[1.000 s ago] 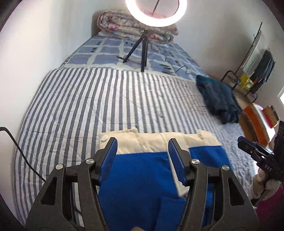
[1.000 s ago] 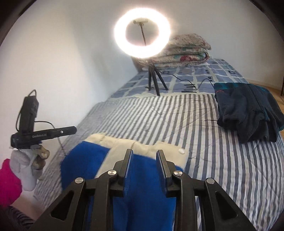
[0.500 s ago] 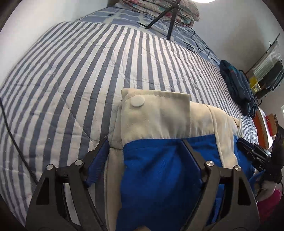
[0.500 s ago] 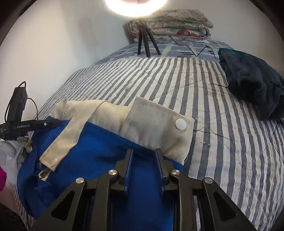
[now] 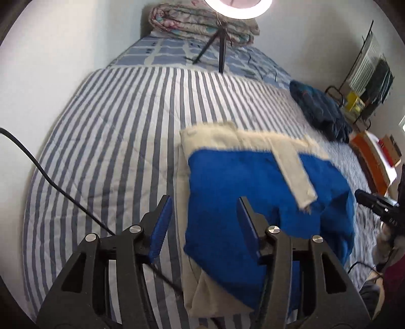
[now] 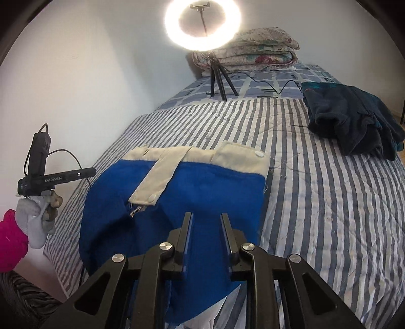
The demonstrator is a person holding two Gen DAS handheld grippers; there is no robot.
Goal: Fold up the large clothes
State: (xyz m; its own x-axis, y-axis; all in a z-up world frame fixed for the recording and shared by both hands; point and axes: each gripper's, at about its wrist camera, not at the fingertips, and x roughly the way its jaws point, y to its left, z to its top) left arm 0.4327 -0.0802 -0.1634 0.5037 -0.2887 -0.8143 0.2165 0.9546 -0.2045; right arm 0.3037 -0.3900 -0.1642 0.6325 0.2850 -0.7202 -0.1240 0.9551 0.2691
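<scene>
Striped bedspread (image 5: pixel 114 151) under a ring light (image 6: pixel 202 24). Nearest, the left gripper (image 5: pixel 202 217), jaws closing but clear of cloth, straddles the near left edge of the blue-and-cream garment (image 6: pixel 202 182); the right gripper (image 6: pixel 206 227), jaws narrowing, sits over its blue middle, grip uncertain; garment extends away from both

Striped quilt (image 6: pixel 329 202) fills most of my right view; ring light (image 6: pixel 202 24) on its tripod (image 6: pixel 219 76) top centre, folded floral bedding (image 6: pixel 253 54) behind it. Dark blue clothes pile (image 6: pixel 351 121) upper right. Black cable (image 5: pixel 50 179) crosses left view's lower left.
</scene>
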